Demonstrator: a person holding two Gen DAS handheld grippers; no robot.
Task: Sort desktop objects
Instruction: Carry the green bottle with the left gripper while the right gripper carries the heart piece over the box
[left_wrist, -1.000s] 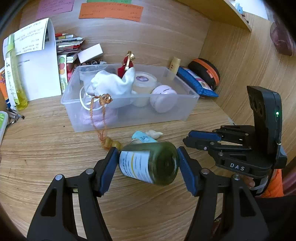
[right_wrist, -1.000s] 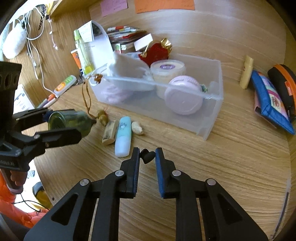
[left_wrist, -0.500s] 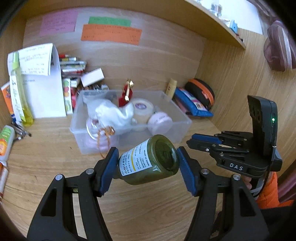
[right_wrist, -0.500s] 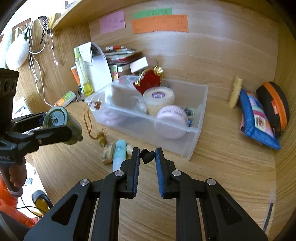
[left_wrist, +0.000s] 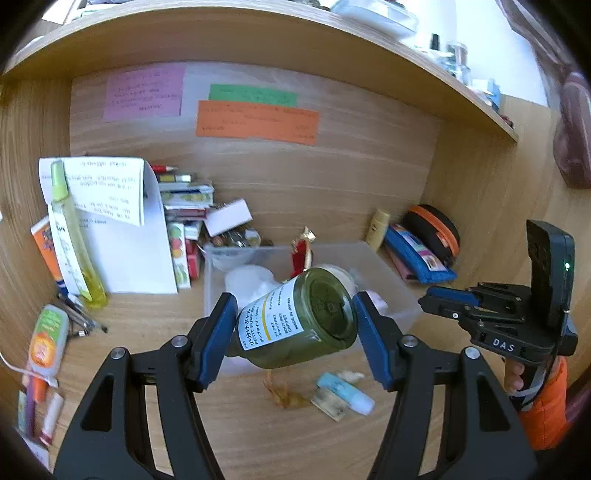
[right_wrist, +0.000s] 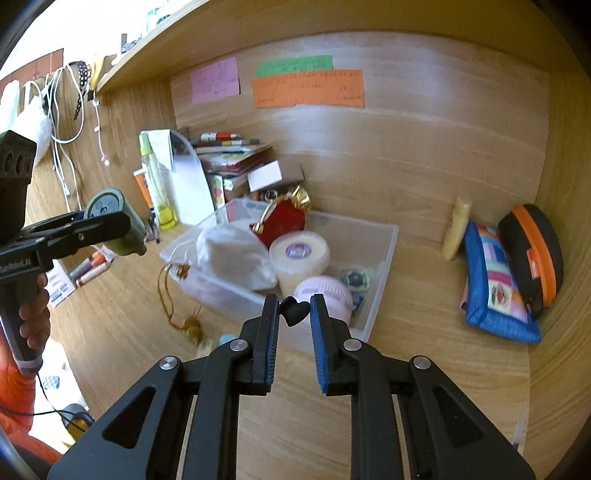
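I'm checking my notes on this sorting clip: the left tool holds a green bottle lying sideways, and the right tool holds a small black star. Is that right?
One detail is off. The right tool holds a small black heart, not a star; the right wrist view shows it pinched between the blue pads. The rest stands: the left tool holds the green bottle sideways.

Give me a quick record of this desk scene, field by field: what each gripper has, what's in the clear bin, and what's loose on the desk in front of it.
left gripper: shut on green bottle, lying sideways, off the desk
right gripper: shut on small black heart
clear bin: white pouch, red purse, cream jar, pink round case
loose in front of bin: light blue tube, brown tassel charm
right of bin: blue pouch, black and orange case
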